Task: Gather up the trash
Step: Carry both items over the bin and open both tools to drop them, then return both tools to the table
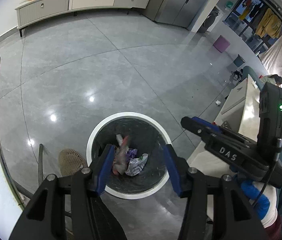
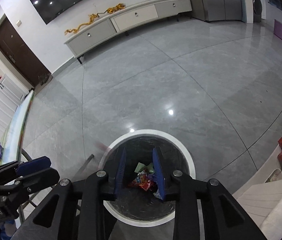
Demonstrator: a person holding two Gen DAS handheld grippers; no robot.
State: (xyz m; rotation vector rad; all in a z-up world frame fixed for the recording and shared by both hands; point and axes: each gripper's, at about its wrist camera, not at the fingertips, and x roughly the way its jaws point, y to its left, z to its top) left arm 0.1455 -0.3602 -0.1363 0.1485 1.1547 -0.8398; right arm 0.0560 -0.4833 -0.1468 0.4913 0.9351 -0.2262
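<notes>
Over the mouth of the white-rimmed bin (image 1: 129, 114): left claw (image 1: 139, 148), angled steeply down, spread wide and gripping nothing. Just beside its left pad (image 1: 106, 168), a blurred red-and-grey wrapper (image 1: 122, 156), touching neither pad firmly; judged to be dropping free into the bin. Held high and centred over the opening, presumably so that a released piece falls inside the dark liner and not onto the floor (image 1: 101, 70).

Alongside, over the same bin (image 2: 149, 132): right claw (image 2: 139, 152), parted more narrowly, also empty, with bare space between the blue pads. Seen through that gap, at the bottom of the liner: a red snack wrapper (image 2: 143, 183) and a green scrap (image 2: 141, 167) among other crumpled bits. Also in the heap, from the left wrist view, a white printed bag (image 1: 137, 164) and a purple piece (image 1: 131, 153). Faint red streak (image 2: 101, 146) near the rim on the left, too blurred to identify.

Collected trash therefore mostly in the bin already; unloading of both claws judged to be in hand or just finished.

Not finished overall, probably: one small white scrap (image 1: 217, 102) lying on the floor well away from the bin, near the pale furniture on the right. Next: lift both claws clear of the rim before swinging away, to avoid snagging the liner.
</notes>
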